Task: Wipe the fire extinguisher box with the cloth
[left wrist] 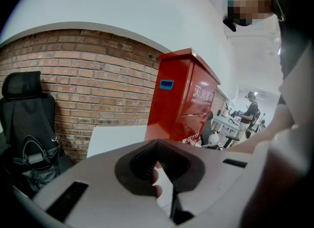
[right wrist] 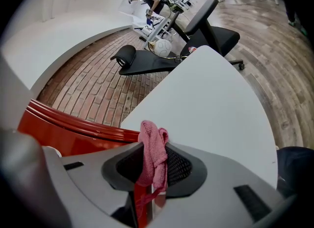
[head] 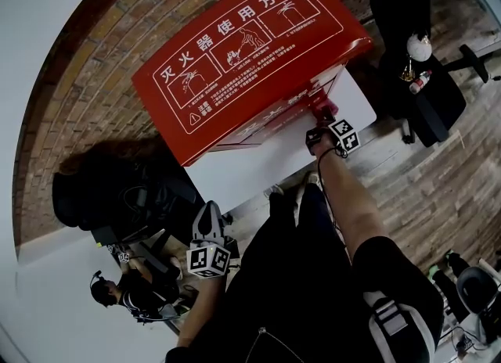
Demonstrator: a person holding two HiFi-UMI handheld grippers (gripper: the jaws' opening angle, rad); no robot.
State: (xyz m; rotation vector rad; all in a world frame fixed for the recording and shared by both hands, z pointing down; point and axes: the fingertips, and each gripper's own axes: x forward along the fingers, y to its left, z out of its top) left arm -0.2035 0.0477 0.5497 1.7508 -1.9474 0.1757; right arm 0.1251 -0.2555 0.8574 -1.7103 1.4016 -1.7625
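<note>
The red fire extinguisher box (head: 250, 56) stands against a brick wall, with white instruction pictures on its top. My right gripper (head: 323, 125) is at the box's lower front corner, shut on a pink cloth (right wrist: 153, 153) that sticks up from between its jaws. In the right gripper view the box's red edge (right wrist: 73, 128) lies close by on the left. My left gripper (head: 207, 224) hangs low beside the person's leg, well away from the box, shut and holding nothing. The left gripper view looks across at the box (left wrist: 181, 99) from a distance.
A white board (head: 258, 166) lies on the floor under and in front of the box. A black office chair with a bag (head: 117, 189) stands to the left. Another black chair (head: 407, 17) with a white ball (head: 419, 47) stands to the right. A person (head: 125, 291) is at lower left.
</note>
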